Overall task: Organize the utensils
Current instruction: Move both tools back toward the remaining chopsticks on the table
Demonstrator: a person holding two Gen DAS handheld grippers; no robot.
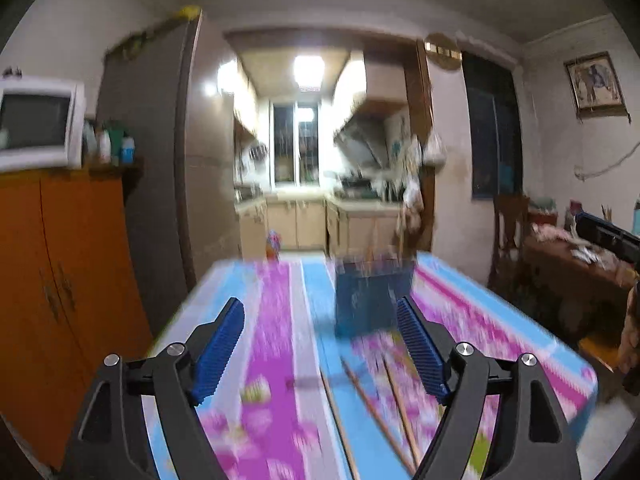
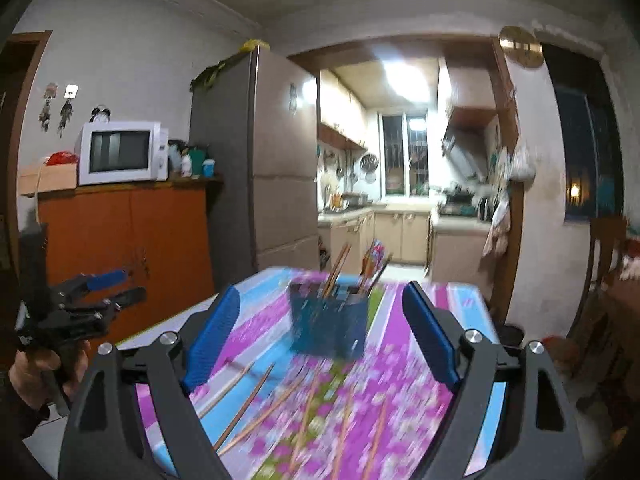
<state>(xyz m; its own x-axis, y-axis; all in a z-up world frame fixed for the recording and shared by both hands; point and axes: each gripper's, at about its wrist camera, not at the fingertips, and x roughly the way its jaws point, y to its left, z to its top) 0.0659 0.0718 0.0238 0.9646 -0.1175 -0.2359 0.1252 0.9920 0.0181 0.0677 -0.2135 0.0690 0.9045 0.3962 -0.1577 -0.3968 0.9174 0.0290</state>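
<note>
left gripper (image 1: 322, 322): jaws wide apart, nothing between them. right gripper (image 2: 320, 312): same, empty. blue utensil holder (image 2: 329, 322) stands on the table (image 1: 276, 320) ahead of both, some chopsticks inside; loose chopsticks (image 2: 256, 404) lie just beneath the fingers. views blurred.

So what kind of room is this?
Most likely a home dining room off a kitchen: a table with a flowered cloth, a fridge, a microwave, and kitchen cabinets through the doorway.
</note>
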